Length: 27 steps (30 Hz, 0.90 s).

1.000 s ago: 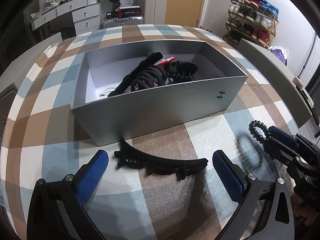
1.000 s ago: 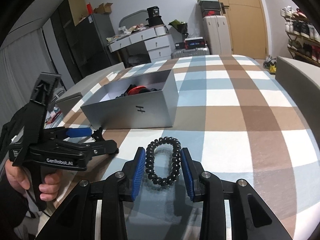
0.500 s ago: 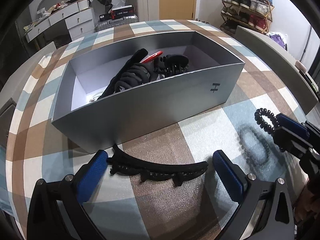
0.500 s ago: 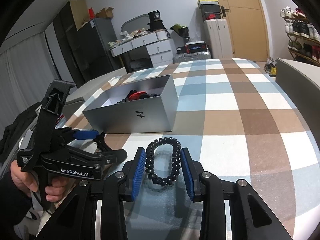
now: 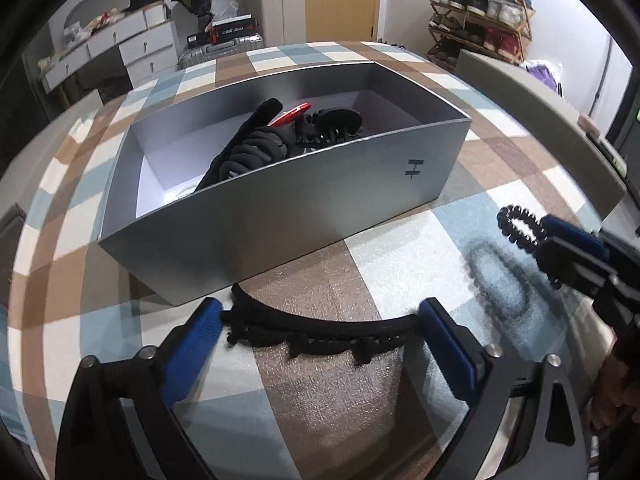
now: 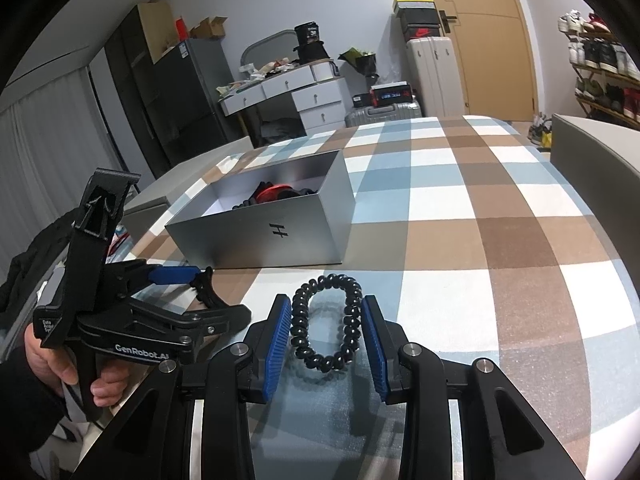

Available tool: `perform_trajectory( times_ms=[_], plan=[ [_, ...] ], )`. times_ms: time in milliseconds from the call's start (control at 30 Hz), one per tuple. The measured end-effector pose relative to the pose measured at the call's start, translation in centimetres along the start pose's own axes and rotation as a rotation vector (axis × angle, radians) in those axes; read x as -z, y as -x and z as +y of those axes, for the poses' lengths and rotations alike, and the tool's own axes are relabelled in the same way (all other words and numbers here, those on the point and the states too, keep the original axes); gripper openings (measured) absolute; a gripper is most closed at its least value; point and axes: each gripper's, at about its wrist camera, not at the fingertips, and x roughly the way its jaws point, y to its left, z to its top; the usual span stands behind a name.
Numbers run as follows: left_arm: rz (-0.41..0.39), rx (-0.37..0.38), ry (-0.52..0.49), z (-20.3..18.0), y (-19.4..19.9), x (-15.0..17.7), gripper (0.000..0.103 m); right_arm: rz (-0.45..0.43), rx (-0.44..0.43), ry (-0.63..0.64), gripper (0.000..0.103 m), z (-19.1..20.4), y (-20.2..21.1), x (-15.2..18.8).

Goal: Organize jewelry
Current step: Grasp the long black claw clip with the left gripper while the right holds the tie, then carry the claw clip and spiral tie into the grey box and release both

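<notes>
The left tongs (image 5: 318,330) are seen closing, with the long curved black plastic hair clip (image 5: 320,330) lying lengthwise between the blue pads; both clip ends are met by the pads, so the clip is pinched end to end on the checked blue, brown and white tabletop (image 5: 400,264). A second ago the pads were spread wider, well clear of the clip's ends, and the clip was seen farther ahead of them. The right tongs (image 6: 326,338) are clamped on a black spiral coil hair tie (image 6: 326,320), held off the tabletop; its shadow is cast below. That grip is unchanged from the earlier frames. Just beyond the clip, the open silver-grey cardboard box (image 5: 280,208) stands on the tabletop, appearing nearer and larger in the left view than before. Inside it, a pile of black hair accessories (image 5: 260,148) and a red piece (image 5: 290,114) are seen. A person's hand (image 6: 60,364) is wrapped round the left handle.
</notes>
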Motion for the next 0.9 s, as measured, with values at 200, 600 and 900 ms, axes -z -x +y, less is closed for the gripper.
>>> perform_trajectory(
  times_ms=[200, 600, 900],
  plan=[
    [-0.003, 0.023, 0.000, 0.0, 0.0, -0.1, 0.094, 0.000, -0.002, -0.003, 0.035, -0.1, 0.0, -0.1],
    [-0.048, 0.013, 0.004, -0.3, 1.7, 0.2, 0.094, -0.003, -0.014, -0.019, 0.035, -0.3, 0.3, -0.2],
    [-0.101, 0.019, 0.015, 0.0, 3.8, 0.1, 0.094, -0.005, -0.020, -0.014, 0.035, 0.0, 0.5, -0.5]
  ],
)
